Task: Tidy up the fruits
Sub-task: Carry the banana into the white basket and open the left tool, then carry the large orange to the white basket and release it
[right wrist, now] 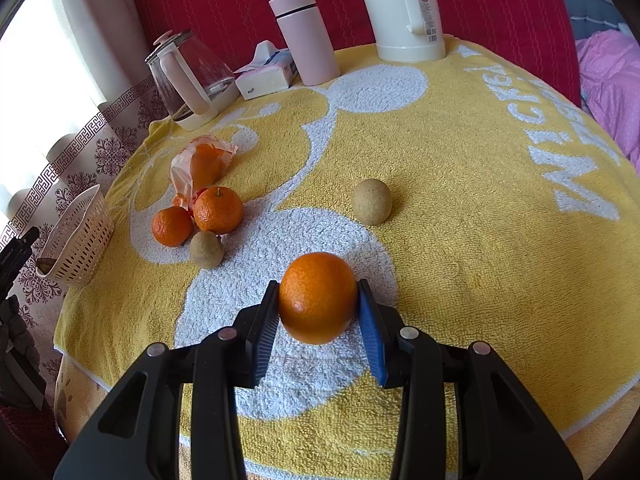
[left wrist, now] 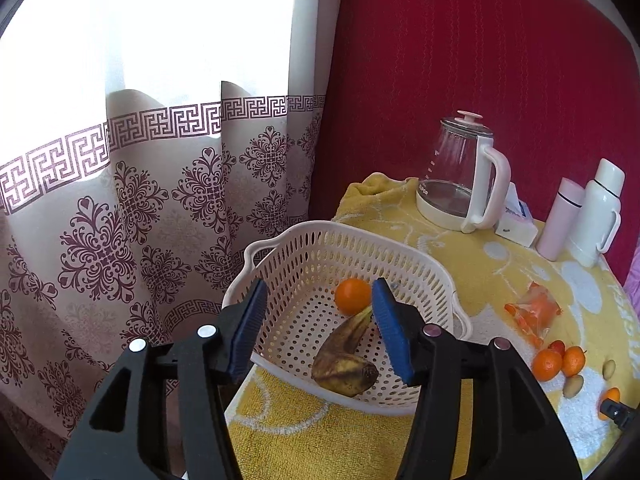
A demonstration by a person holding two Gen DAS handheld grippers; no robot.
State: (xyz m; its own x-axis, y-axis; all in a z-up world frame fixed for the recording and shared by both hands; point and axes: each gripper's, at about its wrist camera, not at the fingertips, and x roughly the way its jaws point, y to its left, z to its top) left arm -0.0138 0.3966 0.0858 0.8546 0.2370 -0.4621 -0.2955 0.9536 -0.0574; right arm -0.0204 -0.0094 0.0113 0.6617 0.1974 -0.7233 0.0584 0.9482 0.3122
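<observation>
While right fingers (right wrist: pixel 318 320) clamp orange (right wrist: pixel 317 297), basket (left wrist: pixel 304 248) shows banana (left wrist: pixel 346 354).

glass kettle (right wrist: pixel 188 80), tissue pack (right wrist: pixel 266 74), pink flask (right wrist: pixel 306 36), white thermos (right wrist: pixel 404 8) at towel's (right wrist: pixel 480 200) far edge.

Bright window behind patterned curtain (left wrist: pixel 132 208); red wall (left wrist: pixel 480 60) beside it.

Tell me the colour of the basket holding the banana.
Cream-white perforated plastic basket, seen best in the left wrist view.
</observation>
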